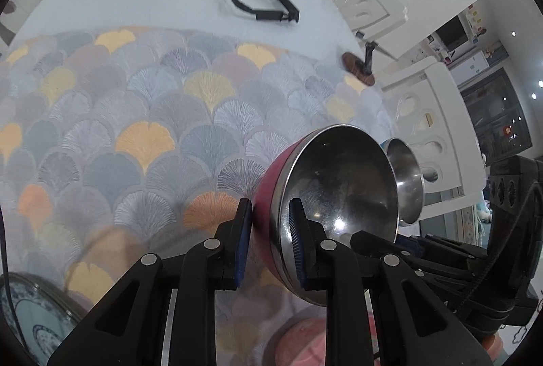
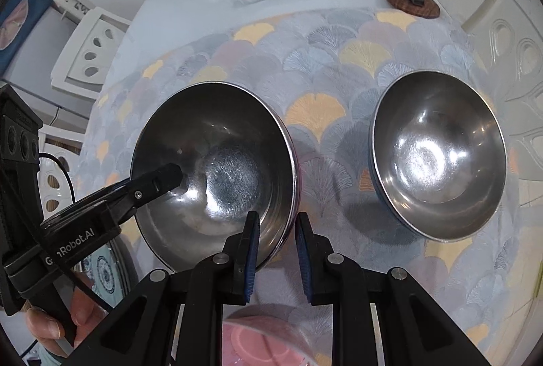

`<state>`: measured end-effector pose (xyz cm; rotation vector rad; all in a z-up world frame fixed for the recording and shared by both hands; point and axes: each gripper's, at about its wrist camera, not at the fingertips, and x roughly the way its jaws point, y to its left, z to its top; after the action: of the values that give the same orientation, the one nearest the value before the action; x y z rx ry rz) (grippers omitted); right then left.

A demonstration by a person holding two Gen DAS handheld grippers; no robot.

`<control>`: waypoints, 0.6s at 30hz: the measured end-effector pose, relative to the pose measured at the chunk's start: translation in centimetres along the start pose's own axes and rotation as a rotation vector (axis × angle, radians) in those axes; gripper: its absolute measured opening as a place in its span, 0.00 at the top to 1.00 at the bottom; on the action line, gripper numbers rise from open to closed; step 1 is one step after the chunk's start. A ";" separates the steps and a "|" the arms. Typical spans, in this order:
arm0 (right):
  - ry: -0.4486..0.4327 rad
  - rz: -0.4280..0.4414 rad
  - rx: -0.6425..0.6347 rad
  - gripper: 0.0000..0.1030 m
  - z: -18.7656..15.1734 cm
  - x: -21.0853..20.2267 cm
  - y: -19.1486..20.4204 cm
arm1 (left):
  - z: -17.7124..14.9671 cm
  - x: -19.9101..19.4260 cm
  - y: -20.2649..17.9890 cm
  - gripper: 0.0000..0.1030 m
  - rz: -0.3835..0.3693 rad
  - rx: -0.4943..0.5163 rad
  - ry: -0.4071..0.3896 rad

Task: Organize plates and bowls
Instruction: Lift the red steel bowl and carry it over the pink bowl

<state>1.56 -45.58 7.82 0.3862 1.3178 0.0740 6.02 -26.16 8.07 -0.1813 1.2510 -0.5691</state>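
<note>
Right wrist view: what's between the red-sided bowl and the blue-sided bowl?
Only bare patterned cloth lies between the red-sided bowl and the blue-sided bowl; the right wrist view shows it.

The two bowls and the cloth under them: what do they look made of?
Red-sided bowl and blue-sided bowl: likely stainless steel, since the polished insides show bright glare and fine scuffs; the coloured outsides may be a coating or plastic shell. Tablecloth: seemingly a matte printed fabric with a fan-leaf pattern.

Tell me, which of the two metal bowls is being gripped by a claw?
The red-sided bowl, not the blue-sided bowl. Both claws pinch its rim, the left claw and the right claw, while the blue one sits untouched on the patterned cloth.
</note>
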 end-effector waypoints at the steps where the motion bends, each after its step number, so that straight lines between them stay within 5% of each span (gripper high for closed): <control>1: -0.003 0.002 -0.003 0.80 -0.1 -0.2 0.1 | -0.1 -0.4 -0.1 0.81 -0.002 0.000 -0.007; 18: -0.041 0.010 -0.023 0.80 -5.4 -3.9 2.2 | -4.9 -5.6 -2.1 0.81 0.008 0.049 -0.085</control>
<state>-4.28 -43.32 11.10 0.3735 1.2733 0.0889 -0.28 -24.29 12.09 -0.1578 1.1545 -0.5784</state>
